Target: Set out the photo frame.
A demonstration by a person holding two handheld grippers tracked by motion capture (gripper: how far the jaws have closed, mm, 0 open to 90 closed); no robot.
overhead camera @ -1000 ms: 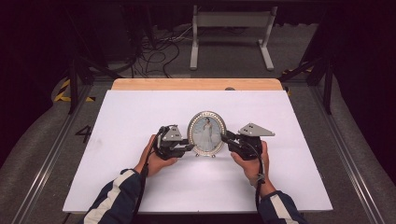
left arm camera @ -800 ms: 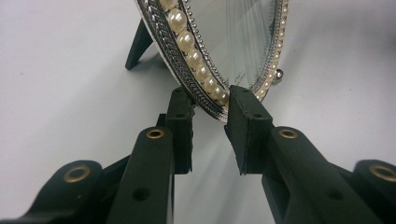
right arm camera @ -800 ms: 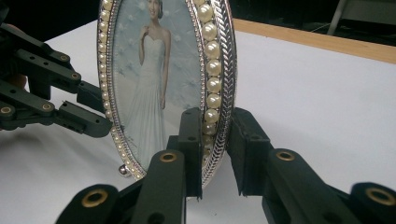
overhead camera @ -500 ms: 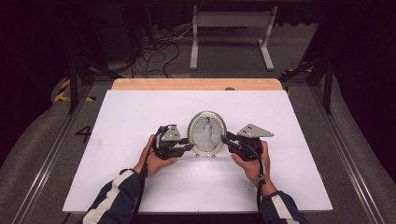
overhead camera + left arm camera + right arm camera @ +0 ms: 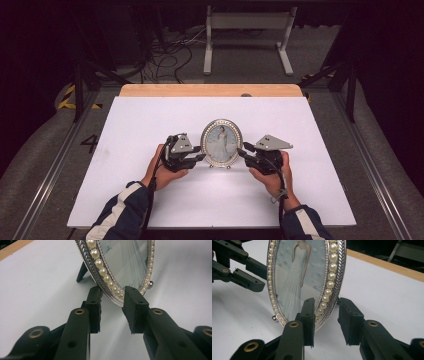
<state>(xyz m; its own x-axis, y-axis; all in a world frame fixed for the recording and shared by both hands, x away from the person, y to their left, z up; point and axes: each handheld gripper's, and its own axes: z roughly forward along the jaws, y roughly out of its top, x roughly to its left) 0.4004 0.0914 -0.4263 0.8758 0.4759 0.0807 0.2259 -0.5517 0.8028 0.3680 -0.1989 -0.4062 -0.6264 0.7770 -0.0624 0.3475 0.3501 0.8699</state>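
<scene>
1. White sheeting covers the counter [image 5: 150, 130] across the middle of the high view, with a bare wooden strip [image 5: 210, 90] along its far edge and dark floor, cables [image 5: 170, 50] and a white metal stand [image 5: 247, 30] in the upper part of the frame.

2. At centre frame I have an oval photo frame [image 5: 221, 143] standing upright on the counter, silver-rimmed with a ring of pearls, showing a figure in a white gown.

3. My left gripper [image 5: 199, 158] sits just left of the frame in the high view; in the left gripper view its fingers [image 5: 94, 307] are parted, one on each side of the frame's lower rim [image 5: 110, 293], with a gap visible at the right-hand finger, so they are not clamped.

4. A dark prop leg [image 5: 81, 272] behind the frame shows at upper left of the left gripper view, and a small ball foot [image 5: 150, 284] at right.

5. My right gripper [image 5: 243, 152] sits just right of the frame; in the right gripper view its fingers [image 5: 308, 315] also straddle the rim [image 5: 334, 290], open, the left-hand finger in front of the pearls and the other standing off behind.

6. Striped sleeves [image 5: 122, 212] enter from the bottom of the high view.
</scene>
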